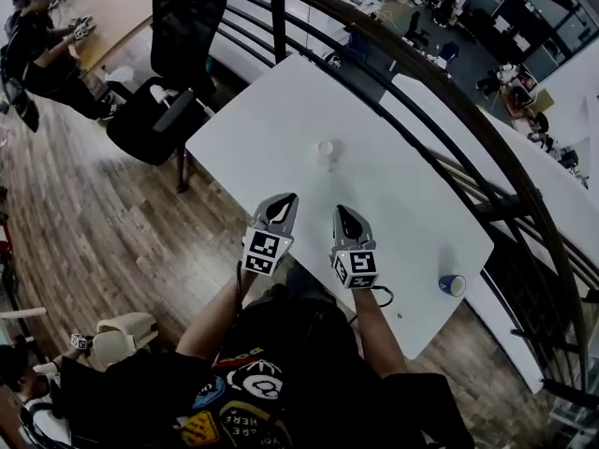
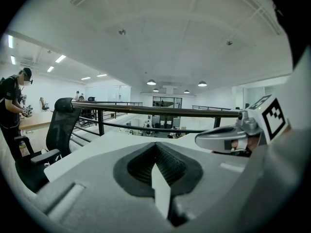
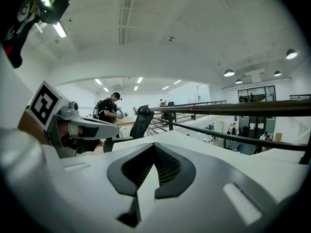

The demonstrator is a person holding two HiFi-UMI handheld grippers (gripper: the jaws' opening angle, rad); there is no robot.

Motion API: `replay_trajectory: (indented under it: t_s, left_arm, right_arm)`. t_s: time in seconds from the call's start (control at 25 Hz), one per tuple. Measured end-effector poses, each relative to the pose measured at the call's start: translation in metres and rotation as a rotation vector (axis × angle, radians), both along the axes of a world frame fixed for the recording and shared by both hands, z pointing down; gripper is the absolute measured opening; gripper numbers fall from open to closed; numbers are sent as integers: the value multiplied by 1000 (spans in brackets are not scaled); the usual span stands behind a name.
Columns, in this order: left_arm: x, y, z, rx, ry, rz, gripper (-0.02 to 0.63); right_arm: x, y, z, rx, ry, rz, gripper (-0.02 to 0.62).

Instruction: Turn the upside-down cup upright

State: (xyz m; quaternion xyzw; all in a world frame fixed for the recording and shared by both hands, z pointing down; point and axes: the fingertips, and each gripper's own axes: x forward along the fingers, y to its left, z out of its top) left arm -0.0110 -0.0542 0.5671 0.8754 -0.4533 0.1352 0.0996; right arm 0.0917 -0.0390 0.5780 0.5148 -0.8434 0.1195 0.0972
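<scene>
Hovering at the worktop's (image 1: pixel 271 129) near edge, left gripper (image 1: pixel 284 200) and right gripper (image 1: pixel 340 211), jaws together.
Pale cup (image 1: pixel 326 149), orientation unclear.

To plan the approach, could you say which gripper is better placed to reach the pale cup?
Right, narrowly: the right gripper points almost straight at the cup, while the left gripper aims slightly beside it. Both are shut, empty.

Mezzanine office: white table (image 1: pixel 281 129) at centre, black office chair (image 1: pixel 178 54) at its 10 o'clock, wood-plank floor (image 1: pixel 84 223) at 9 o'clock, dark metal railing (image 1: pixel 430 78) curving from 12 to 4 o'clock, white ceiling (image 2: pixel 160 33) (round downlights (image 2: pixel 151 82) lit).
</scene>
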Motion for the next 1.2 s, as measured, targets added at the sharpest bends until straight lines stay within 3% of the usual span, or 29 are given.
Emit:
replay_trajectory:
  t_s: [0.24,0.36,0.6,0.64,0.84,0.96,1.0,1.2]
  left_arm:
    - [7,-46,34,-41,-30,-30,5]
    - [11,-61,47,-54,-50,-17,5]
    - [-10,-76,65,-118,-35,-12,4]
    - [-16,-79,67,-125,-33,-17,5]
    - [-44,-92,81,-157,-31,-41,5]
    - [-53,-97,82,-168,-29,-49,5]
    - [-53,-100,81,-168,-27,-46,5]
    - [-41,-120,74,-188,-15,20,5]
  right_arm:
    - [-3,-67,55,-25,28,2,10]
    - [1,-103,94,-83,26,32,102]
    - [-7,-167,160,-167,83,56,397]
    - [-12,-177,167,-179,94,46,416]
    - [-27,-217,194,-217,114,44,422]
    - [-27,-218,204,-242,194,57,410]
    - [-27,-219,204,-242,212,57,385]
    - [-31,-216,195,-222,226,22,387]
